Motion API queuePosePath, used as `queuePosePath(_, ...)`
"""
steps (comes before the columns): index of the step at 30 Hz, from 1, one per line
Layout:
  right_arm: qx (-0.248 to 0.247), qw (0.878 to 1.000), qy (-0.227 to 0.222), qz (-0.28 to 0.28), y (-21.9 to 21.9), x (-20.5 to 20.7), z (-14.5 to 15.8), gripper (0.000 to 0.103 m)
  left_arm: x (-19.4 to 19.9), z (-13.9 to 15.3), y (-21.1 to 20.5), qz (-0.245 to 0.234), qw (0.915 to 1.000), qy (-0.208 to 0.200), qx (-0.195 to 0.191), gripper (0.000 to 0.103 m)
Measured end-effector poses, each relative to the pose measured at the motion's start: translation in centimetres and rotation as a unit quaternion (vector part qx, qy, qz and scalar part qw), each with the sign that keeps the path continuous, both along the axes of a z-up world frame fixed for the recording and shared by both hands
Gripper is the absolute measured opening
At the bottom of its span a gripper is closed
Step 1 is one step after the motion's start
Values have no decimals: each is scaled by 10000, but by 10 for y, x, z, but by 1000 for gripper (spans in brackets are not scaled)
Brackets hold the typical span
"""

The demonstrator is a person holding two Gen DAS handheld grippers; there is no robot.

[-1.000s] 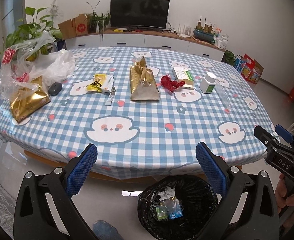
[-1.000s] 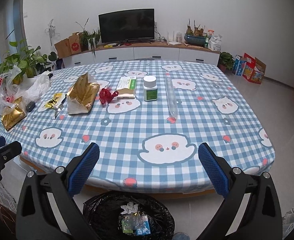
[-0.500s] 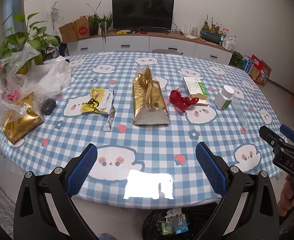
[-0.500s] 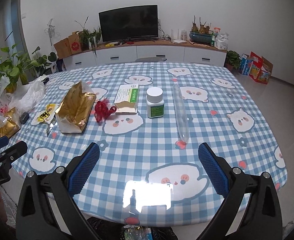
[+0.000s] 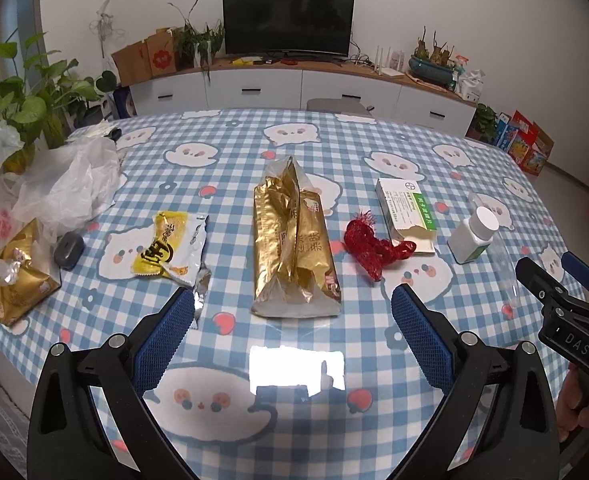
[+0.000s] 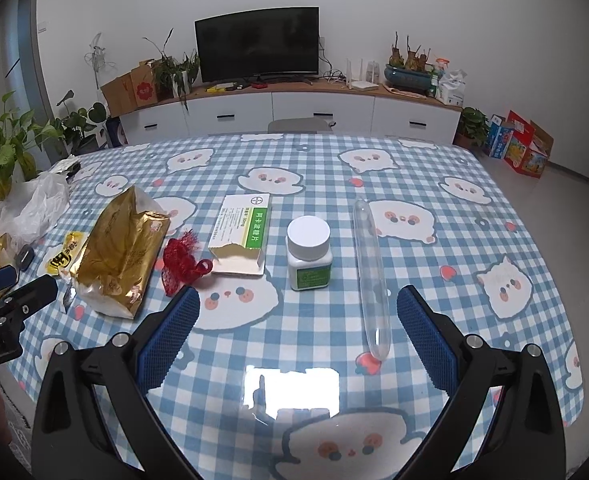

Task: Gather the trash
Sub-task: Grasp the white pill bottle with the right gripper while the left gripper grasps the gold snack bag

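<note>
Trash lies on the blue checked table point(image 5: 294, 148). A gold foil bag point(image 5: 294, 248) lies in the middle, with a yellow snack wrapper point(image 5: 170, 248) to its left and a red mesh scrap point(image 5: 368, 248) to its right. Further right are a torn green-and-white box point(image 5: 406, 212) and a white bottle point(image 5: 474, 236). My left gripper point(image 5: 292, 316) is open and empty, just short of the gold bag. My right gripper point(image 6: 294, 320) is open and empty, in front of the white bottle point(image 6: 308, 254), the box point(image 6: 242, 236) and a clear plastic tube point(image 6: 370, 276).
White plastic bags point(image 5: 66, 184), a second gold packet point(image 5: 18, 280) and a dark grey object point(image 5: 68, 250) lie at the table's left edge beside a potted plant point(image 5: 22, 116). A TV and cabinet point(image 5: 290, 80) stand behind the table.
Both grippers have risen and moved forward over the table. The black trash bin below the table edge has dropped out of both views. The jaws stay open.
</note>
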State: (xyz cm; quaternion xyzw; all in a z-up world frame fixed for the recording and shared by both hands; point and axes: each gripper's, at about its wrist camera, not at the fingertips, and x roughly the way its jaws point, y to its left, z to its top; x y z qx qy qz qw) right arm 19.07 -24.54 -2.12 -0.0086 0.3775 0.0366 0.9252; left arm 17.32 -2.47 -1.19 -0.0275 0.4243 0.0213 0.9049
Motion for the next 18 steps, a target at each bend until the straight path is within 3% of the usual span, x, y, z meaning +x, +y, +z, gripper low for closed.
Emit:
queuePosePath(9, -39, 9996, 277, -69, -3, 52, -20, 88, 60, -21, -1, 9, 9995, 311, 102, 94)
queuePosePath(18, -74, 9987, 490, -92, -3, 84, -37, 78, 95, -42, 2, 61, 9980, 624, 101, 83)
